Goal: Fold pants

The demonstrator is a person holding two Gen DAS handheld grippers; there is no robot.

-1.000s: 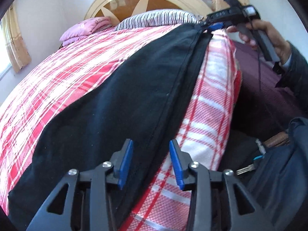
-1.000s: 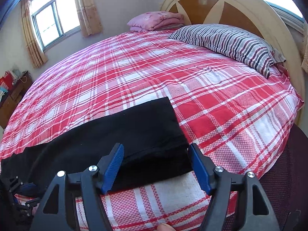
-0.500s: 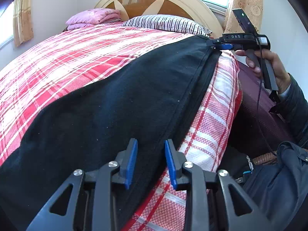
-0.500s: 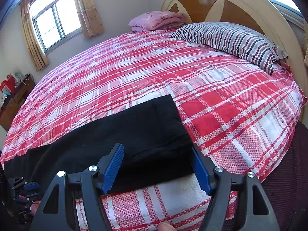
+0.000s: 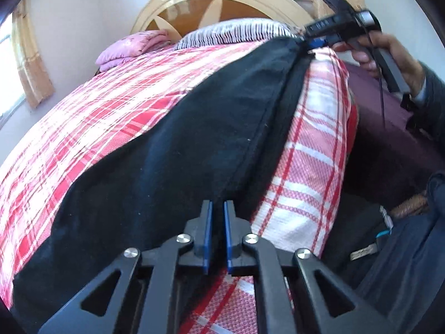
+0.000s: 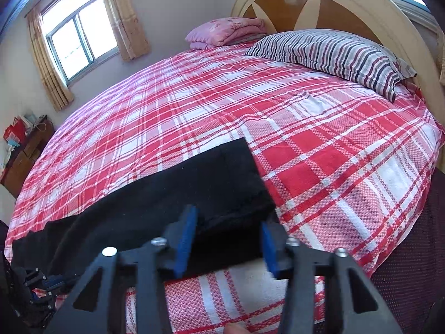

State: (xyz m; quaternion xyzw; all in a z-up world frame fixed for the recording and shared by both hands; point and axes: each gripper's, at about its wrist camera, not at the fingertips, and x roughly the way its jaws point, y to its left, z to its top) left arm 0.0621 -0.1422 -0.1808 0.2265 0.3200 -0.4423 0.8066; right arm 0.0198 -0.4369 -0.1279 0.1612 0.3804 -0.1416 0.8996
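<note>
In the right wrist view a window point(image 6: 80, 44) sits at the far left between tan curtains point(image 6: 125, 19), with a low wooden cabinet point(image 6: 25, 153) heaped with bags below it against the pale wall. The bed point(image 6: 306, 139) fills most of the room, covered in a red and white plaid sheet that lies smooth and flat. At its head stands a rounded cream and brown headboard point(image 6: 333, 8), with a folded pink blanket point(image 6: 225, 32) to the left of a striped pillow point(image 6: 333, 53). The pants point(image 6: 167, 194), black, lie stretched along the near edge of the bed, one end squared off near the middle of this view. The right gripper point(image 6: 228, 247) has its blue fingers point(image 6: 186, 239) set wide on either side of that end, the cloth lying between them; whether they pinch it here I cannot tell. In the left wrist view the pants point(image 5: 194, 144) run as a long dark band from the bottom left up to the far right edge of the bed point(image 5: 83, 128). The left gripper point(image 5: 217, 239) has its fingers point(image 5: 207, 239) drawn narrow, almost together, on a ridge of the black cloth. At the upper right the right gripper point(image 5: 314, 45), held in a hand point(image 5: 389, 53), meets the far tip of the pants.
</note>
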